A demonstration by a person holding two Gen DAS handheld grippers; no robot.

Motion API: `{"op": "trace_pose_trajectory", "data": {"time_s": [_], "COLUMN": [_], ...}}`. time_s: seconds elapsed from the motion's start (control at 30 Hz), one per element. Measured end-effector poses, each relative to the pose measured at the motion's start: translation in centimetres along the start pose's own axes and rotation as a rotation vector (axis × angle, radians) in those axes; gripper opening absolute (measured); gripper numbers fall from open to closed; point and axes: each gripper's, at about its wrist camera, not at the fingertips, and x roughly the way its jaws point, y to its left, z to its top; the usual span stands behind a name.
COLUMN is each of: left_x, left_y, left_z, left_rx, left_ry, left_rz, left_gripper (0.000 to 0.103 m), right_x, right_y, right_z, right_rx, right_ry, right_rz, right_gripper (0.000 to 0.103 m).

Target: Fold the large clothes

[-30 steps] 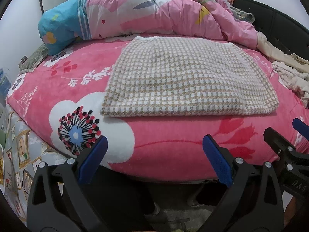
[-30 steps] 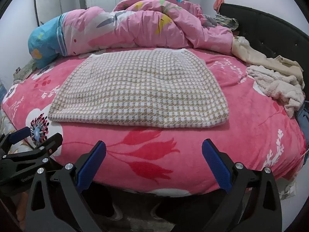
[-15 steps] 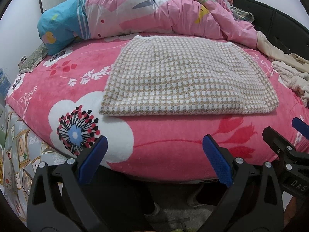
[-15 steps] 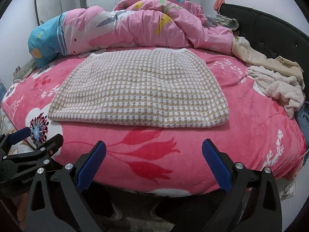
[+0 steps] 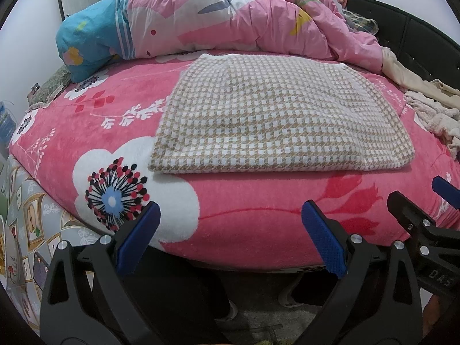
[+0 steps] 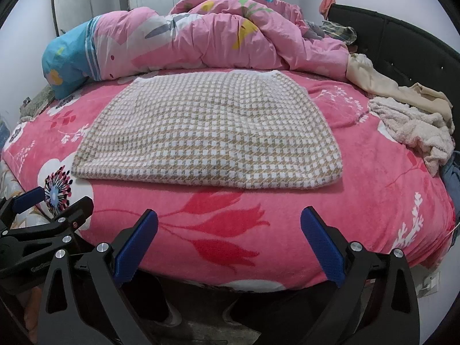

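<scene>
Houndstooth garment (image 5: 276, 115) folded flat, tan-and-white, rectangular, on pink bedspread (image 5: 258, 215)

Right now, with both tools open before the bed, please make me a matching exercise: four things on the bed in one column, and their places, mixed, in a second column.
Things:
1. checked garment
2. pink duvet
3. cream towel
4. black headboard

Places:
A. bunched along the far side of the bed
B. crumpled near the right edge
C. flat in the middle
D. standing at the far right

Pairs: 1-C, 2-A, 3-B, 4-D
</scene>
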Motion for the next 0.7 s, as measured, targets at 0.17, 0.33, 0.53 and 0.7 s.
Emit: {"op": "trace_pose_trajectory", "data": {"time_s": [0.17,0.33,0.53,0.7], "left_x": [-0.1,-0.06,-0.16,-0.14], "left_y": [-0.11,0.0,0.06,0.05], "left_z": [-0.02,0.03,0.19,0.16], "left_rx": [0.002,0.001,0.004,0.003], "left_ry": [0.001,0.0,-0.001,-0.002], "left_rz": [0.003,-0.002,-0.003,-0.001], "left_gripper": [0.095,0.095,0.095,0.095], "right_x": [0.02,0.06,0.05,0.05], "right_y": [0.07,0.04,0.0,-0.06], "right_z": [-0.03,-0.02,-0.01,-0.06], "right_rx": [-0.001,-0.003,-0.003,-0.001], "right_ry": [0.0,0.001,0.001,0.0], "right_rz": [-0.002,-0.002,-0.002,0.0], "right_gripper": [0.097,0.097,0.097,0.097]}}
